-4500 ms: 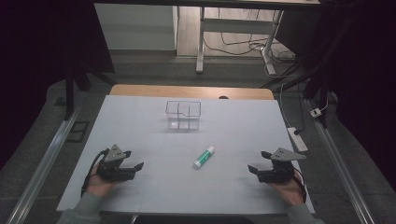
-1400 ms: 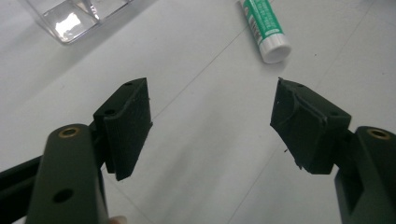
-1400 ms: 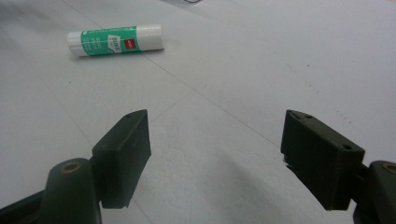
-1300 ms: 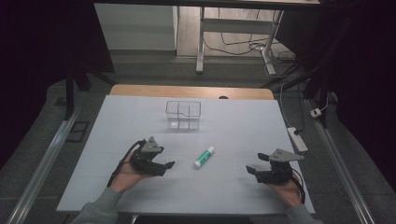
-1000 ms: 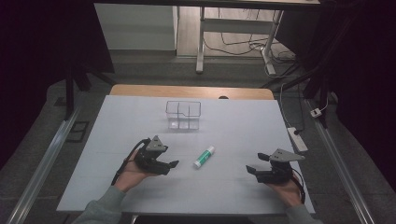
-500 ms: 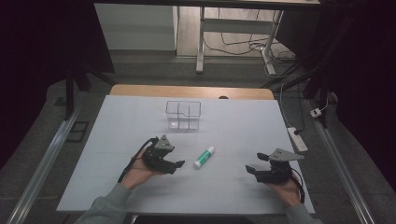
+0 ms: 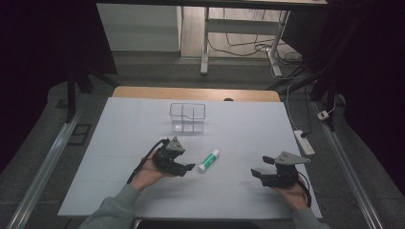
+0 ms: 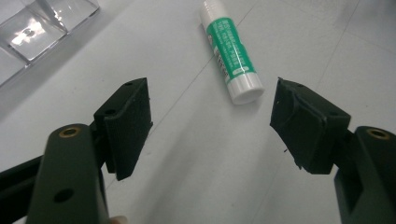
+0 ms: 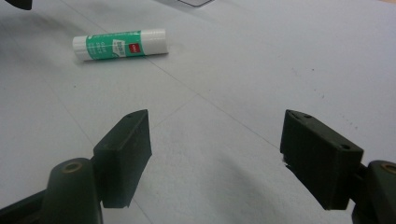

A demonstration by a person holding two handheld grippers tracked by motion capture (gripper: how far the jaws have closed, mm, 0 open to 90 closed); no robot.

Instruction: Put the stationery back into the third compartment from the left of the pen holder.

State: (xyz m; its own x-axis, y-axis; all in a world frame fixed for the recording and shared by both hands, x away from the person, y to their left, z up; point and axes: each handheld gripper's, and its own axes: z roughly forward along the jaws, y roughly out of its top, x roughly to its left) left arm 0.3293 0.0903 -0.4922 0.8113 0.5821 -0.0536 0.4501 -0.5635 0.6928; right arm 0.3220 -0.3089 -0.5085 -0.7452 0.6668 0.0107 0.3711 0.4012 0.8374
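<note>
Two tools were over the white worktop (image 7: 119, 143), one in each hand. A glue stick (image 7: 208, 161), white with a green label, lay flat near the middle of the worktop, its length running on a slant toward the clear box (image 7: 187, 117) that stood farther back. The left tool (image 7: 190, 167) sat just beside the stick's near end, low over the worktop and pointing at it, with the hand (image 7: 145, 172) behind it and a grey sleeve (image 7: 112, 210) coming in from below. In the left gripper view the stick (image 8: 229, 56) lay just ahead of the gap, its flat white end nearest and closer to the right-hand jaw; the jaws stood spread wide and touched nothing. A corner of the box (image 8: 32, 32) showed at the upper left of that view. The right tool (image 7: 257, 174) was well apart from the stick, at the right of the worktop, with its jaws likewise spread and empty. In the right gripper view the stick (image 9: 119, 45) lay farther off, at the upper left, side-on.
</note>
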